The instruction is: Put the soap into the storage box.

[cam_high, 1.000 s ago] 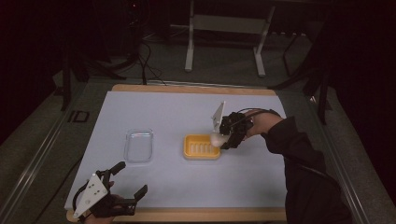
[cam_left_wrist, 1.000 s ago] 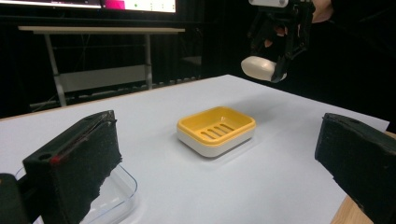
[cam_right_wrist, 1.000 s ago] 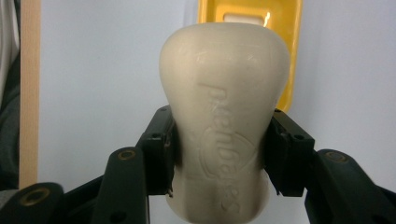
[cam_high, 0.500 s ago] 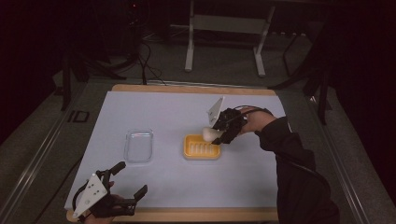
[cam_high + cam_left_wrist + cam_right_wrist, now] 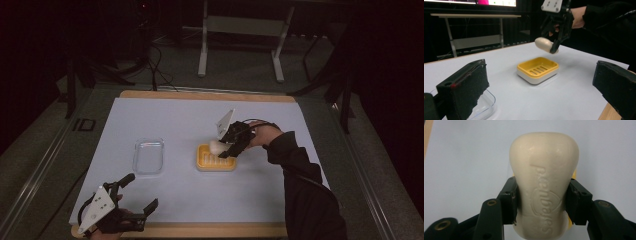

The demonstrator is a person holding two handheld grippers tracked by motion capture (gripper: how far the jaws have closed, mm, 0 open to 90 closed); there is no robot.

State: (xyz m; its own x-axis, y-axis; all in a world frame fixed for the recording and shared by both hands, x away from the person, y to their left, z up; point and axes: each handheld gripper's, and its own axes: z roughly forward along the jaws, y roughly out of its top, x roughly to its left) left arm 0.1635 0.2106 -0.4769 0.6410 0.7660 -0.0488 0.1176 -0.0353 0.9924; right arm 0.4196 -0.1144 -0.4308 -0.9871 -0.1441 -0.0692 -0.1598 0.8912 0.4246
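The right gripper [image 5: 226, 148] has its jaws clamped on the cream soap bar [image 5: 544, 182], held in the air just above the yellow soap dish [image 5: 537, 69]. The pickup looks done; where the bar goes is unclear, perhaps the clear tray [image 5: 148, 156]. The left gripper [image 5: 132, 200] rests near the worktop [image 5: 165, 115] edge, jaws wide and empty.

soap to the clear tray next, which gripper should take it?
Right, probably. The right gripper is shut on the soap bar, which hangs above the yellow soap dish. The left gripper is open at the near table edge, closer to the clear tray, so no handover seems needed.
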